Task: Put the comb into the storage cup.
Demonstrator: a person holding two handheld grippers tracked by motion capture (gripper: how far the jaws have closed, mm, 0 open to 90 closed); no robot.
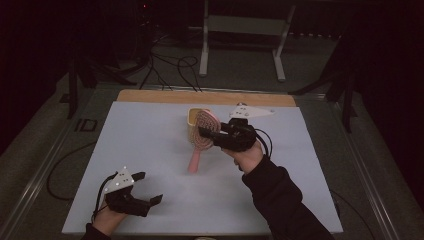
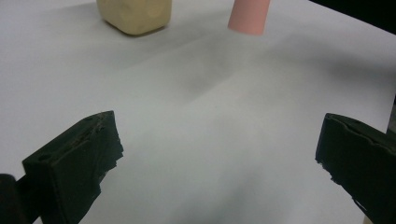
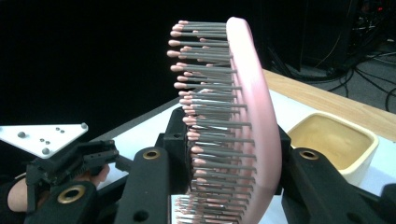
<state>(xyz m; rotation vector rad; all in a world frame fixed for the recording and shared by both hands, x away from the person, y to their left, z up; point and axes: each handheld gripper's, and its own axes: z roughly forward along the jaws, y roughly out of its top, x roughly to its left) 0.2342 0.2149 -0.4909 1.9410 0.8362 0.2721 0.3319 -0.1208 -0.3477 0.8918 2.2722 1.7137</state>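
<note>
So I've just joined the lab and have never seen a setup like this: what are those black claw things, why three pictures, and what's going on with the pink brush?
No robot here: a person holds a two-jaw tool in each hand. The high view looks down on the white table. The other two pictures come from cameras riding on each tool, looking along its black jaws. The right gripper is shut on the head of a pink hairbrush, lifted so its handle slants down toward the table; the right gripper view shows its bristles close up. Behind it stands a cream-yellow tub. The left gripper hovers near the table's front edge, jaws wide open, holding nothing.
</note>
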